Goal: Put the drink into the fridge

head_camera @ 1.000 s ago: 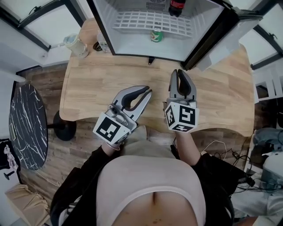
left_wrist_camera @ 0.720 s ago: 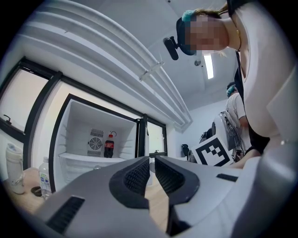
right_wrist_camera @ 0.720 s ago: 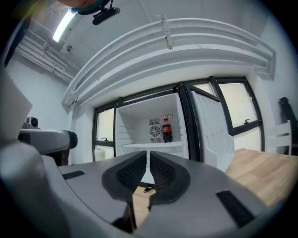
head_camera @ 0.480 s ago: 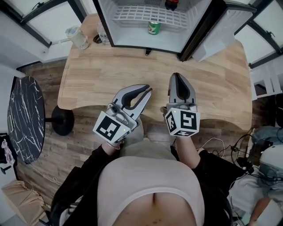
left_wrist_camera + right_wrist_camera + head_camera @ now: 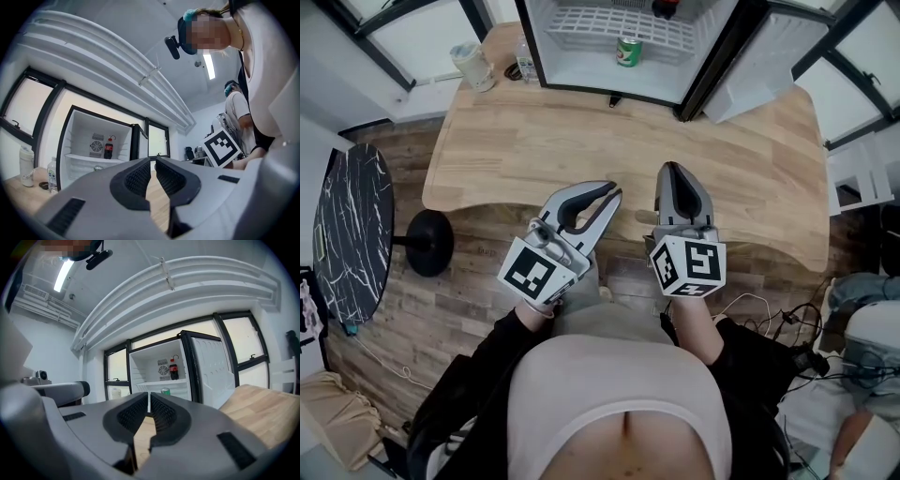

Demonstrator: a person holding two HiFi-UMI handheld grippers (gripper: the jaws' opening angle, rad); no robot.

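A green drink can (image 5: 628,51) stands on the floor of the open fridge (image 5: 609,79), on the far side of the wooden table (image 5: 525,141). A cola bottle (image 5: 173,370) stands on the wire shelf behind it. In the left gripper view, can (image 5: 98,168) and bottle (image 5: 108,148) are small and far off. My left gripper (image 5: 614,192) and right gripper (image 5: 671,170) hover side by side at the table's near edge, pointing at the fridge. Both are shut, tips together, with nothing held. The shut tips also show in each gripper's own view, left gripper (image 5: 152,161) and right gripper (image 5: 149,396).
The fridge door (image 5: 759,56) hangs open to the right. A white cup (image 5: 473,66) and a small water bottle (image 5: 525,64) stand at the table's far left corner. A black marble round table (image 5: 352,244) and a stool base (image 5: 427,242) are on the left. Cables lie on the floor at right.
Both grippers have drawn back from the fridge, from over the table's middle to its near edge. The fridge and the can now sit farther off.
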